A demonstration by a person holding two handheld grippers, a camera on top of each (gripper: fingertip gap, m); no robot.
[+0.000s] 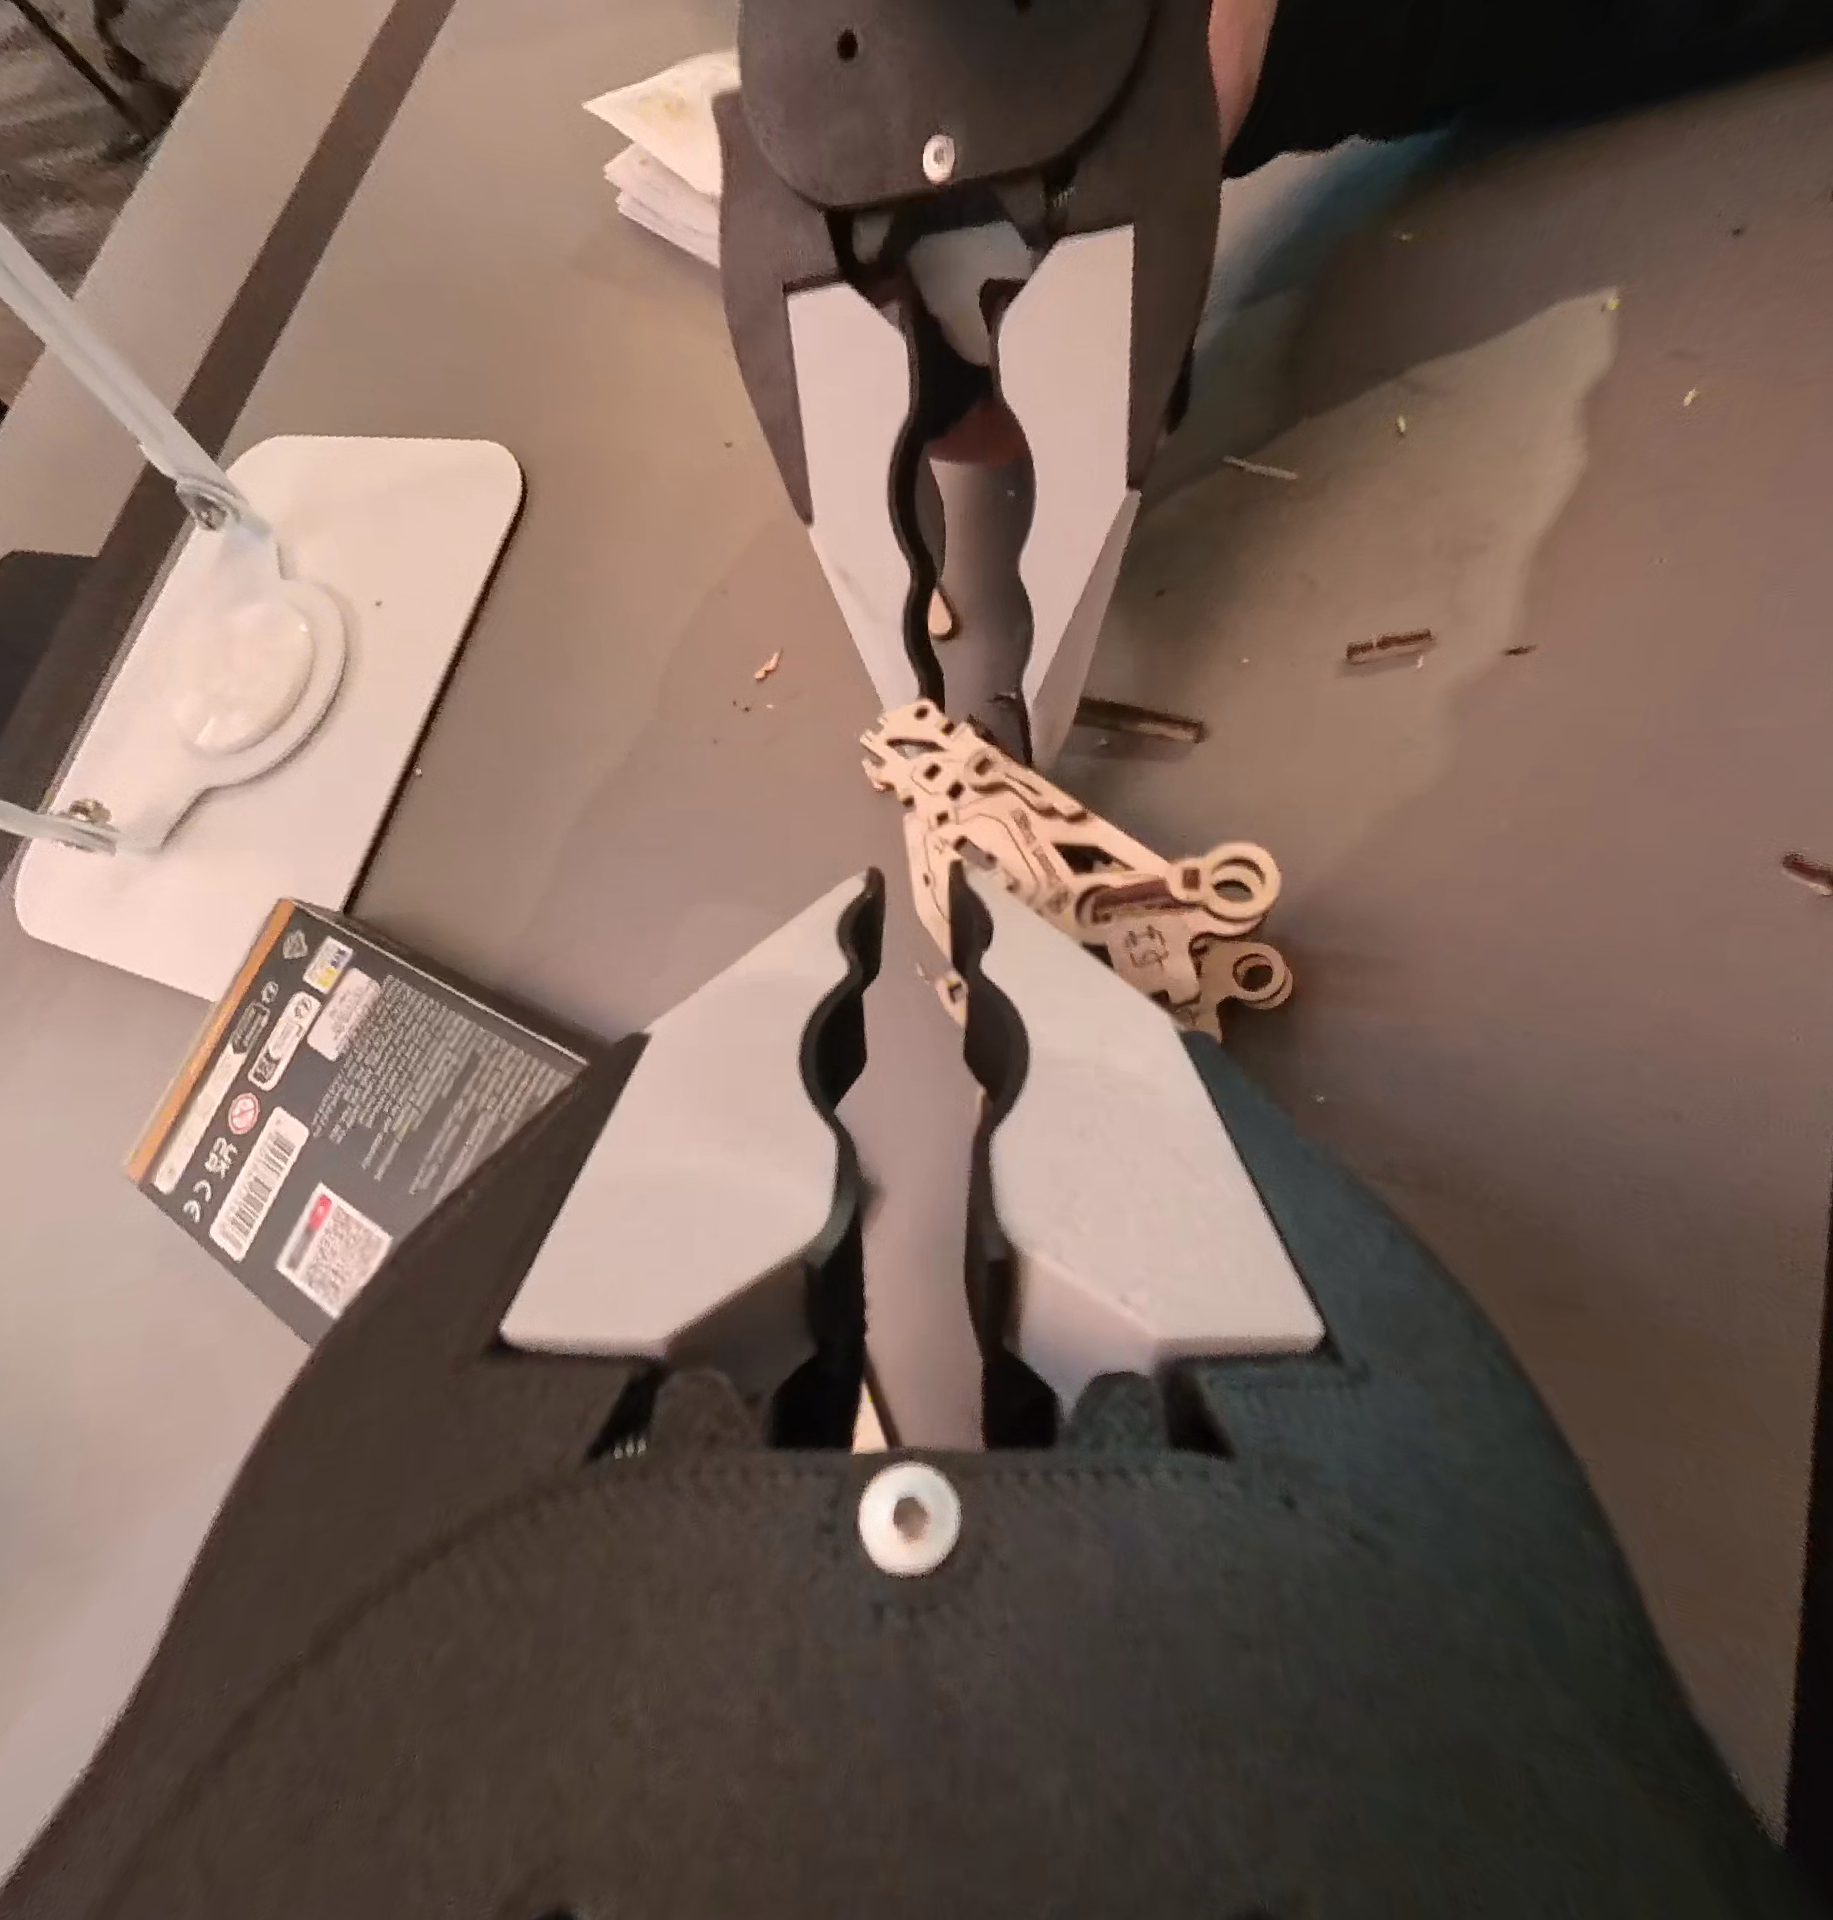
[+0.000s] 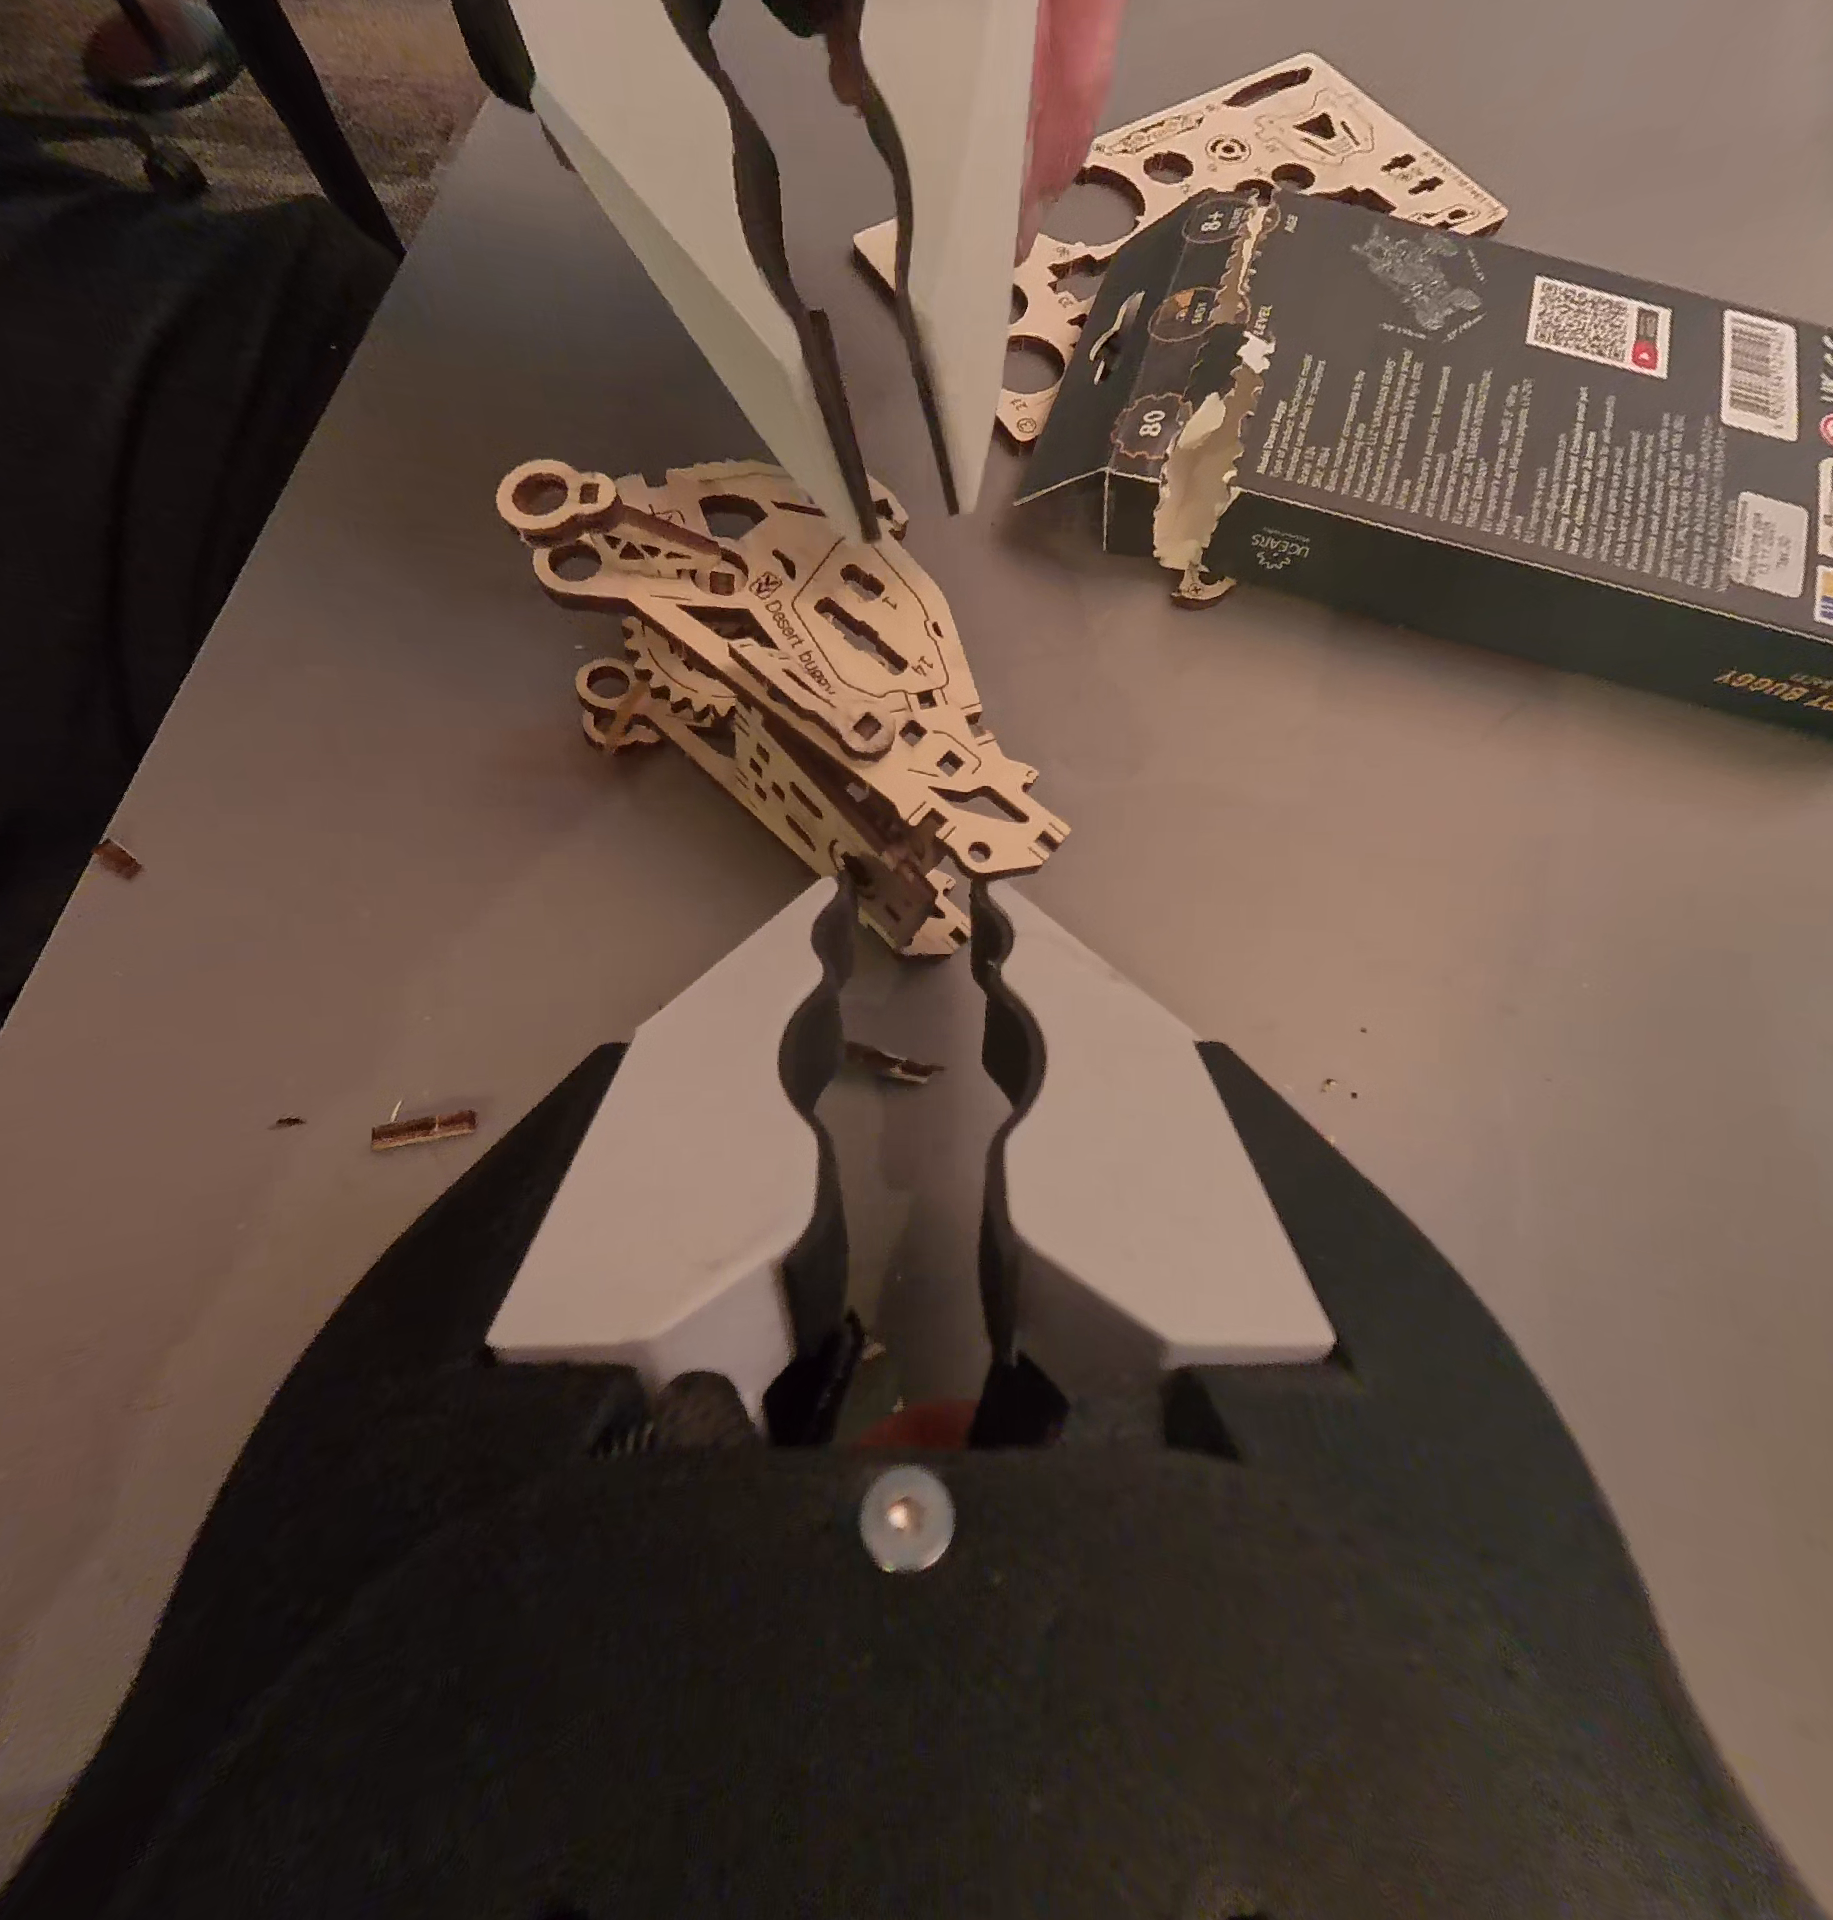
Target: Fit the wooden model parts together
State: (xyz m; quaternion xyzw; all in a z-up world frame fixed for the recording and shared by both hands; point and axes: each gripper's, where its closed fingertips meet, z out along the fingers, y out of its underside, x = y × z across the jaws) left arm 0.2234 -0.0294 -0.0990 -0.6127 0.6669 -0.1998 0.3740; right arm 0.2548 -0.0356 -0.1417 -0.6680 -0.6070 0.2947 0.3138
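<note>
The pale wooden model (image 1: 1068, 862), a flat stack of laser-cut plates with ring ends, lies on the grey table (image 1: 1463, 1039). My left gripper (image 1: 914, 894) stands over its side edge with the jaws a narrow gap apart; a thin plate edge shows between them. In the right wrist view the left gripper (image 2: 907, 520) comes down from the top, one fingertip (image 2: 862, 525) touching the model's top plate (image 2: 839, 644). My right gripper (image 2: 910, 902) is closed on the model's near end, which fills the gap between its tips. It enters the left wrist view (image 1: 983, 712) from the top.
A dark torn-open cardboard box (image 2: 1514, 436) lies nearby and also shows in the left wrist view (image 1: 361, 1122). A punched-out wooden sheet (image 2: 1203, 156) lies behind it. A white lamp base (image 1: 268, 675), folded papers (image 1: 663, 177) and wood scraps (image 2: 424, 1127) sit on the table. Some 6 cm of space lies between my two pairs of fingers.
</note>
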